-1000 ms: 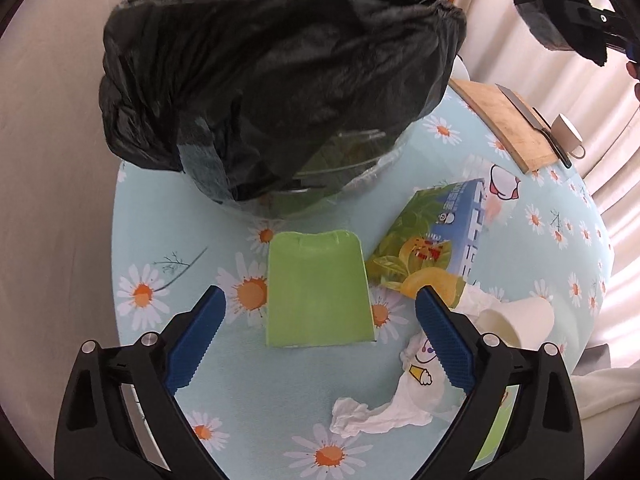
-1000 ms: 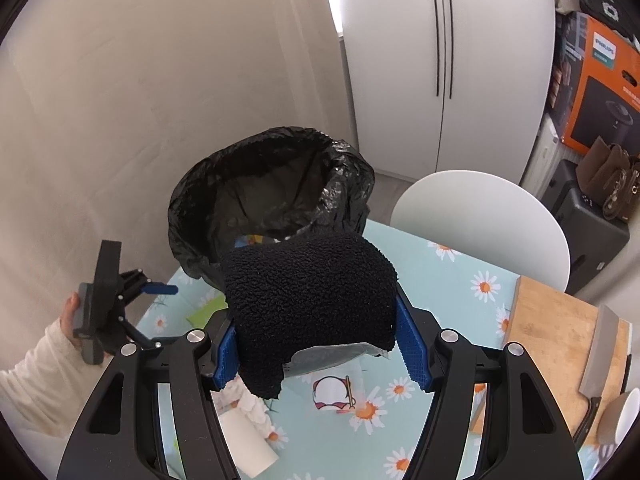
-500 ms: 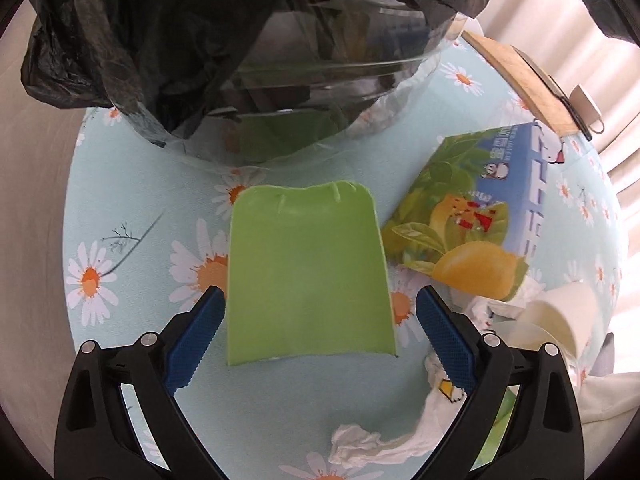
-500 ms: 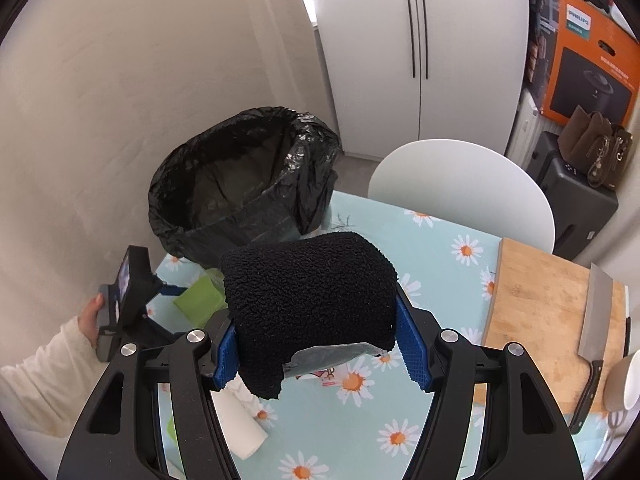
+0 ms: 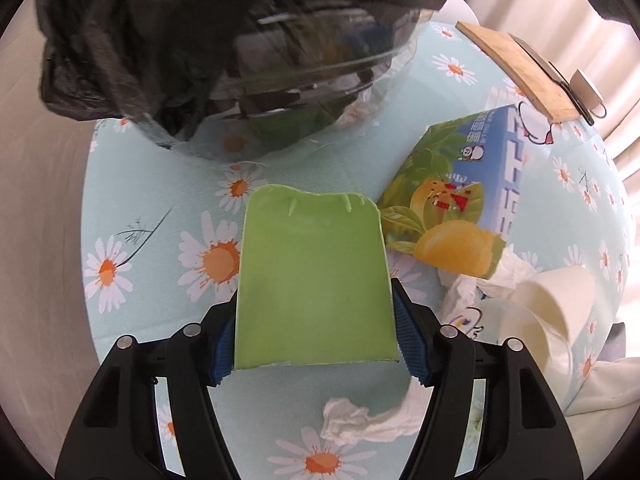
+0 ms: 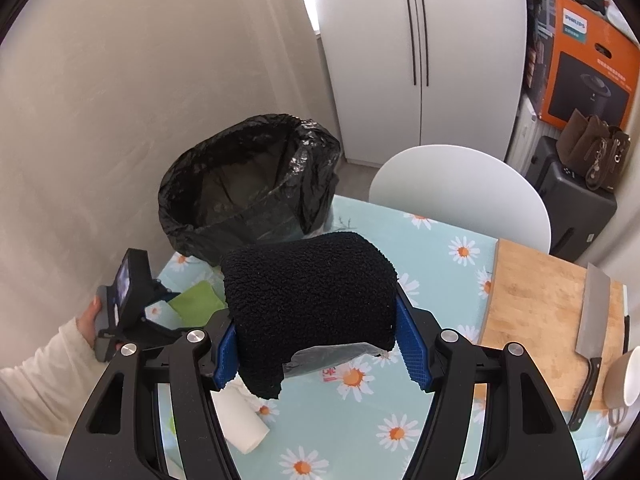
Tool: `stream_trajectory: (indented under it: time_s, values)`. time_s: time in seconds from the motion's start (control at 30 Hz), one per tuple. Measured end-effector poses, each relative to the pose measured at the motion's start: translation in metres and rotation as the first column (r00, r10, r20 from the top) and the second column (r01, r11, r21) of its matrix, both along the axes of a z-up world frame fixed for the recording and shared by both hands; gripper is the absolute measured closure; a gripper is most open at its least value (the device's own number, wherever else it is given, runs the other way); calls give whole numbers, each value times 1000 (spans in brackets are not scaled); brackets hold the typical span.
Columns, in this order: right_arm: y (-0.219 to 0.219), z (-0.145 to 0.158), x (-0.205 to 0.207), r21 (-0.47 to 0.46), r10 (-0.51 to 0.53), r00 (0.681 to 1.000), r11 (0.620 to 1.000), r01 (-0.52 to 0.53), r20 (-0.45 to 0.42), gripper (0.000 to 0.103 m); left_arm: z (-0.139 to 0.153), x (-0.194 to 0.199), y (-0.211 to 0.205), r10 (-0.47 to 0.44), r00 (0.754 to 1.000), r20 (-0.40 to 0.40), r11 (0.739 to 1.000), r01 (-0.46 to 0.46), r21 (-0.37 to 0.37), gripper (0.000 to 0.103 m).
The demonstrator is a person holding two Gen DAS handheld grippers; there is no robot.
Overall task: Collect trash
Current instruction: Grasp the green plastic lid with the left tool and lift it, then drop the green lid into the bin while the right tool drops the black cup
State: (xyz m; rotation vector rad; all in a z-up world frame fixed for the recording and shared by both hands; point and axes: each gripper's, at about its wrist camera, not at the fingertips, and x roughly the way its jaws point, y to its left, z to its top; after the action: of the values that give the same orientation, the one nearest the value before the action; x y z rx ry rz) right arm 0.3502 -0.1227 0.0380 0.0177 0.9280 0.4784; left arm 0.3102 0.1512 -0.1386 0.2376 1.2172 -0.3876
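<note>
While my left claw (image 5: 314, 346) has just been closing onto the green card (image 5: 314, 280) at frame centre on the daisy tablecloth (image 5: 168, 208), its thin edges could buckle and slip before the black-lined bin (image 5: 224, 48), upper left.

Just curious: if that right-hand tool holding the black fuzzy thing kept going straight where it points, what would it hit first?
Probably the daisy tablecloth, just short of the black-lined bin. The right gripper points downward, but depth is hard to judge.

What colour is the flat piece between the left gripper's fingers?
Plain light green piece, shown best in the left wrist view.
</note>
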Motion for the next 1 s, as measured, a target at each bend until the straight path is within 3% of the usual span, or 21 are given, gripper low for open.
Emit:
stream_trajectory:
  time_s: [0.43,0.8,1.0]
  values:
    - [18,15,-3,52,80,994,995,-84,70,42,72,-23,23,118,985,123,993,-118,-1,37]
    - [42,17,0,78,133,987,987,-140,88,42,140,-21,43,118,962,246,992,-104,-70,37]
    - [55,27,10,62,134,985,988,-141,105,42,163,-11,38,88,943,320,991,-49,-127,36]
